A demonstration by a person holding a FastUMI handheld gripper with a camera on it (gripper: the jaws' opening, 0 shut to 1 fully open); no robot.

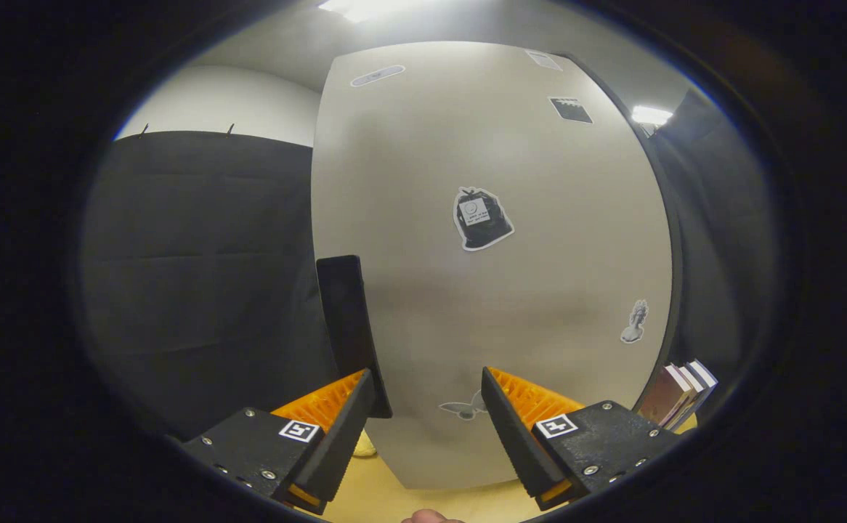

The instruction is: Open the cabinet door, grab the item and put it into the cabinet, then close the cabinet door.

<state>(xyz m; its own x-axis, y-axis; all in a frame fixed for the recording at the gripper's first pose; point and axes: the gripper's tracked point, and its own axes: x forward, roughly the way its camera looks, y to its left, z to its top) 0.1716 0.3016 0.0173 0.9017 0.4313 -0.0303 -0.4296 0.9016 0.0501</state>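
Cabinet door [496, 290], pale grey with stickers, stands just ahead of the fingers and looks closed or nearly so. Dark handle [347, 327] runs down the door's left edge, its lower end touching or just behind the left fingertip. Books [681, 396] stand beyond the right finger, past the door's right edge; probably the item to stow. Gripper [427, 407] released, jaws spread, nothing between them.

Risk: handle lies off-centre. Clenching now would catch bare door, or one finger would slide off the handle's edge, failing the pull.
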